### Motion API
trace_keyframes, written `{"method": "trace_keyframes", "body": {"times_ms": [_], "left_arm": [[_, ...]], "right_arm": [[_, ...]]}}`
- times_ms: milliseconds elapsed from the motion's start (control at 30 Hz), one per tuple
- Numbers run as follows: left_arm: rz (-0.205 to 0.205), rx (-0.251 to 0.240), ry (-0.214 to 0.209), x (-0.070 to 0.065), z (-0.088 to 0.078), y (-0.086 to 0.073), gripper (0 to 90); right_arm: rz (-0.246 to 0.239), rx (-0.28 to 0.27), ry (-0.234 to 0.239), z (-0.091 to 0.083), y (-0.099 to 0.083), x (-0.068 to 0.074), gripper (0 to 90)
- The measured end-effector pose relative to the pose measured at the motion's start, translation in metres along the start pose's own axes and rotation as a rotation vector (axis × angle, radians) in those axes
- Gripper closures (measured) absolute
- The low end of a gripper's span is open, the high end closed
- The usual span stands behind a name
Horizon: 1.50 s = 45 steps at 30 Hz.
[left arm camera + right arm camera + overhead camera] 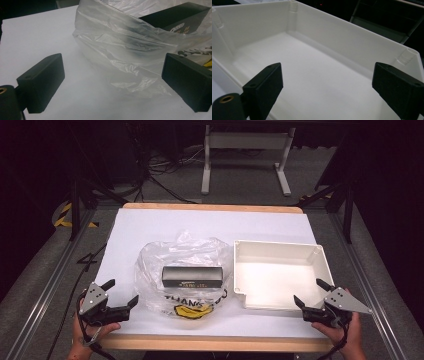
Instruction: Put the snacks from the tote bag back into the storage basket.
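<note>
My left claw gapes wide and empty just left of the plastic bag. The black box inside lies crosswise, nearer it. My right claw, equally open and empty, hovers at the white tray.

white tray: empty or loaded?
Empty. The white tray shows a bare floor in the high view, and the right gripper view shows nothing between its walls.
</note>
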<state>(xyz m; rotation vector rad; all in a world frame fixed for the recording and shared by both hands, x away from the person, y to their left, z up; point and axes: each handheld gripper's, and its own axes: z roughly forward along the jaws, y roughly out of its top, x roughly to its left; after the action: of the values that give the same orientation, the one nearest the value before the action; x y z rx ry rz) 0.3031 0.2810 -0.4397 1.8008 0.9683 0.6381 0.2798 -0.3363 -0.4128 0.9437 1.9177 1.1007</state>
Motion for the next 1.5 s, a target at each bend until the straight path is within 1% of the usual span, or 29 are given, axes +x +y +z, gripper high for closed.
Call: {"method": "trace_keyframes", "body": {"times_ms": [100,200,267,333,400,433,533,600,700,733,767,800,833,867,900,967,1000,1067,1100,1133,1167,1200,1233,1267,1333,1367,1400,1467,1500], "left_arm": [[0.004,0.003,-0.002,0.000,0.002,0.001,5.5],[-0.001,0.014,-0.001,0.000,0.000,-0.003,5.5],[-0.008,0.008,0.001,0.000,-0.003,-0.004,5.5],[-0.006,-0.009,0.000,0.000,-0.006,-0.002,5.5],[-0.007,-0.018,-0.004,-0.001,-0.008,-0.001,5.5],[-0.004,-0.021,-0.002,-0.001,-0.008,-0.001,5.5],[0.001,-0.005,-0.003,-0.001,-0.006,-0.002,5.5],[0.000,0.007,-0.001,0.000,-0.005,-0.004,5.5],[-0.009,0.000,0.000,0.001,-0.008,-0.004,5.5],[-0.009,0.000,0.000,0.001,-0.008,-0.004,5.5],[-0.013,-0.004,0.001,0.000,-0.009,-0.004,5.5],[-0.005,-0.002,-0.003,-0.001,-0.010,-0.004,5.5],[-0.005,-0.002,-0.003,-0.001,-0.010,-0.004,5.5],[0.000,0.000,-0.006,-0.002,-0.009,-0.004,5.5],[-0.001,0.000,-0.008,-0.002,-0.009,-0.004,5.5],[-0.005,0.000,-0.009,-0.002,-0.009,-0.004,5.5],[-0.006,0.004,-0.012,-0.001,-0.009,-0.005,5.5],[-0.005,0.006,-0.010,-0.001,-0.009,-0.005,5.5],[-0.006,0.006,-0.010,-0.001,-0.009,-0.005,5.6],[-0.008,0.007,-0.011,-0.001,-0.008,-0.005,5.6],[-0.009,0.008,-0.011,-0.001,-0.008,-0.006,5.6],[-0.009,0.012,-0.010,-0.001,-0.008,-0.006,5.6],[-0.007,0.019,-0.011,-0.001,-0.007,-0.006,5.6],[-0.004,0.023,-0.006,-0.002,-0.006,-0.006,5.7],[-0.005,0.031,-0.004,-0.002,-0.004,-0.006,5.7],[-0.006,0.033,-0.002,-0.003,-0.004,-0.007,5.7],[-0.002,0.035,-0.001,-0.003,-0.003,-0.007,5.7],[0.002,0.043,-0.002,-0.004,-0.002,-0.007,5.7],[0.003,0.046,-0.001,-0.004,-0.002,-0.007,5.7]], "right_arm": [[-0.007,0.007,0.009,0.000,-0.002,0.001,10.9],[-0.011,0.001,0.011,-0.002,0.001,0.002,11.0],[-0.008,-0.001,0.022,-0.001,0.002,0.005,11.0],[-0.028,0.003,0.026,0.000,0.003,0.008,11.1],[-0.034,0.004,0.031,0.000,0.004,0.009,12.0],[-0.048,0.003,0.040,0.001,0.006,0.011,12.8],[-0.053,0.001,0.073,0.000,0.008,0.013,14.6],[-0.051,-0.002,0.088,0.002,0.009,0.013,15.1],[-0.033,-0.003,0.120,0.008,0.012,0.012,17.6],[-0.033,-0.003,0.120,0.008,0.012,0.012,17.6],[-0.031,-0.002,0.129,0.011,0.014,0.014,20.4],[-0.033,-0.006,0.150,0.011,0.015,0.015,22.7],[-0.033,-0.006,0.150,0.011,0.015,0.015,22.7],[-0.037,-0.025,0.145,0.010,0.016,0.017,25.5],[-0.043,-0.037,0.143,0.009,0.019,0.020,25.5],[-0.047,-0.034,0.157,0.010,0.023,0.024,24.9],[-0.058,-0.027,0.150,0.012,0.024,0.026,24.6],[-0.056,-0.013,0.149,0.017,0.025,0.028,23.6],[-0.062,-0.017,0.139,0.021,0.027,0.030,24.4],[-0.079,-0.038,0.115,0.021,0.028,0.031,25.7],[-0.127,-0.065,0.077,0.022,0.032,0.032,26.3],[-0.127,-0.065,0.077,0.022,0.032,0.032,26.3],[-0.186,-0.074,0.058,0.023,0.036,0.034,26.3],[-0.236,-0.080,0.051,0.028,0.042,0.035,26.3],[-0.290,-0.074,0.034,0.039,0.049,0.036,26.3],[-0.310,-0.073,0.026,0.046,0.052,0.037,26.2],[-0.304,-0.079,0.036,0.050,0.054,0.037,26.2],[-0.269,-0.085,0.068,0.059,0.061,0.037,26.2],[-0.250,-0.090,0.098,0.063,0.064,0.038,26.2]]}}
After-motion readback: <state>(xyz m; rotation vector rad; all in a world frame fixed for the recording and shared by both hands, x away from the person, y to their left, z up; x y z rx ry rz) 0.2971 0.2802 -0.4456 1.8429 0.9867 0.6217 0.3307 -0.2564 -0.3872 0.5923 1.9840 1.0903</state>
